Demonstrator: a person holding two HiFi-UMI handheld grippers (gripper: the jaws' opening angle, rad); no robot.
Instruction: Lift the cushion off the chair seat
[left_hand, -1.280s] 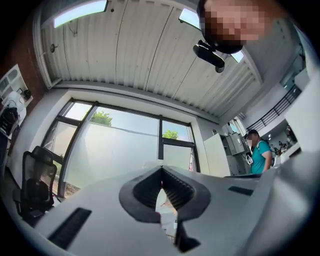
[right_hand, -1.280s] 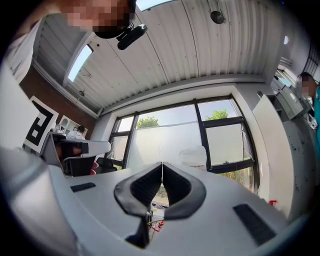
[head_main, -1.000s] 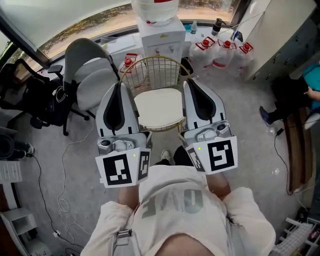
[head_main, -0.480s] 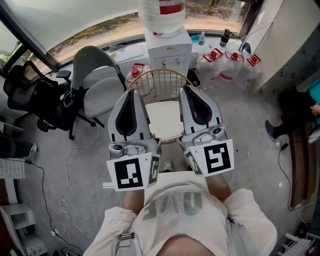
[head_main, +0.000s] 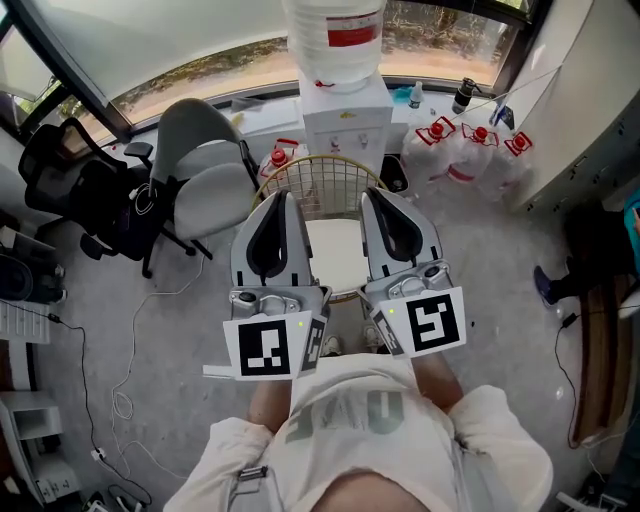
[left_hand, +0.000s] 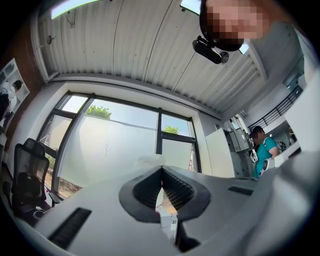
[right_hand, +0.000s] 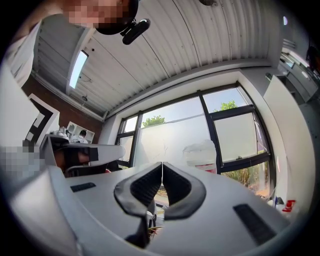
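A gold wire-backed chair (head_main: 325, 180) stands on the floor ahead of me, with a white round cushion (head_main: 336, 255) lying on its seat. Both grippers are held up in front of my chest and point toward the chair, well above the seat. My left gripper (head_main: 285, 197) covers the cushion's left part and my right gripper (head_main: 376, 194) covers its right part. In the left gripper view the left gripper (left_hand: 161, 170) has its jaws met at the tip with nothing between them. The right gripper (right_hand: 162, 165) looks the same. Both gripper cameras look up at windows and ceiling; neither shows the cushion.
A water dispenser (head_main: 344, 95) with a large bottle stands right behind the chair. A grey office chair (head_main: 205, 170) and a black one (head_main: 80, 190) are at the left. Water jugs (head_main: 470, 150) sit at the back right. Cables (head_main: 125, 330) trail on the floor at left.
Both grippers have drawn closer to the wire chair and closer together, so they cover more of the cushion's sides. Their jaws have stayed shut.
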